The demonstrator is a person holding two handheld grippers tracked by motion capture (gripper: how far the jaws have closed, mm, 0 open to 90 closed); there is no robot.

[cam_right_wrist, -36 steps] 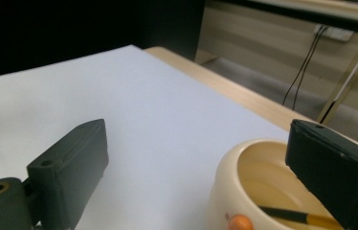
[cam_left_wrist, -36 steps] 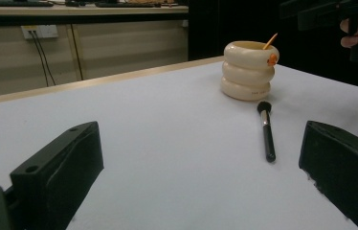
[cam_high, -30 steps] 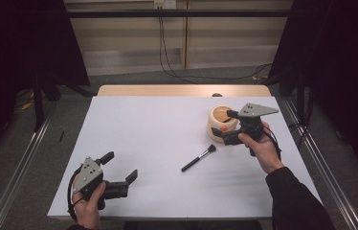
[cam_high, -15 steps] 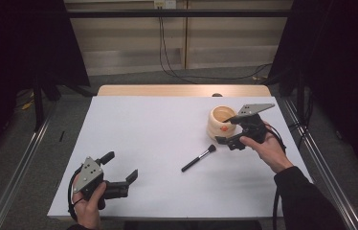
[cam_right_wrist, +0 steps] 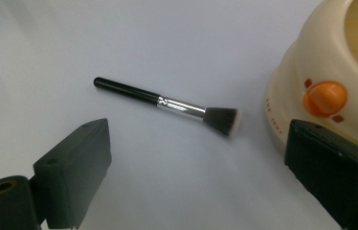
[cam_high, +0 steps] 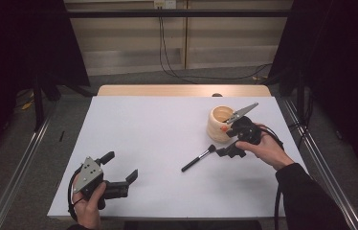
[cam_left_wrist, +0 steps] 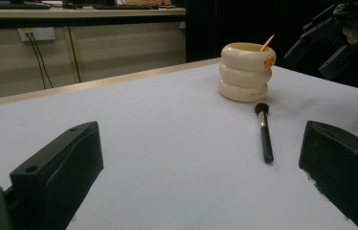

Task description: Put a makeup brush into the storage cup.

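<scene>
A makeup brush point(cam_high: 198, 158) with a black handle and silver ferrule lies flat on the white table point(cam_high: 158, 129), its bristles toward a cream ringed cup point(cam_high: 219, 123). The cup bears an orange knob point(cam_right_wrist: 324, 97), and a thin orange stick point(cam_left_wrist: 268, 42) leans inside it. My right gripper point(cam_high: 226, 140) hovers open just in front of the cup, over the bristle end; in the right gripper view the brush point(cam_right_wrist: 167, 102) lies beyond the open right gripper point(cam_right_wrist: 196, 148). My left gripper point(cam_high: 119, 166) rests open and empty at the front left, far from the brush point(cam_left_wrist: 264, 136).
A wooden strip point(cam_high: 182, 90) runs along the table's far edge. Metal rails point(cam_high: 19, 163) flank both sides of the table, and cables hang on the back wall. Broad bare table surface lies between the two grippers.
My right gripper has dropped from above the cup and tilted down toward the brush's bristle end. The left gripper, brush and cup have stayed put.
</scene>
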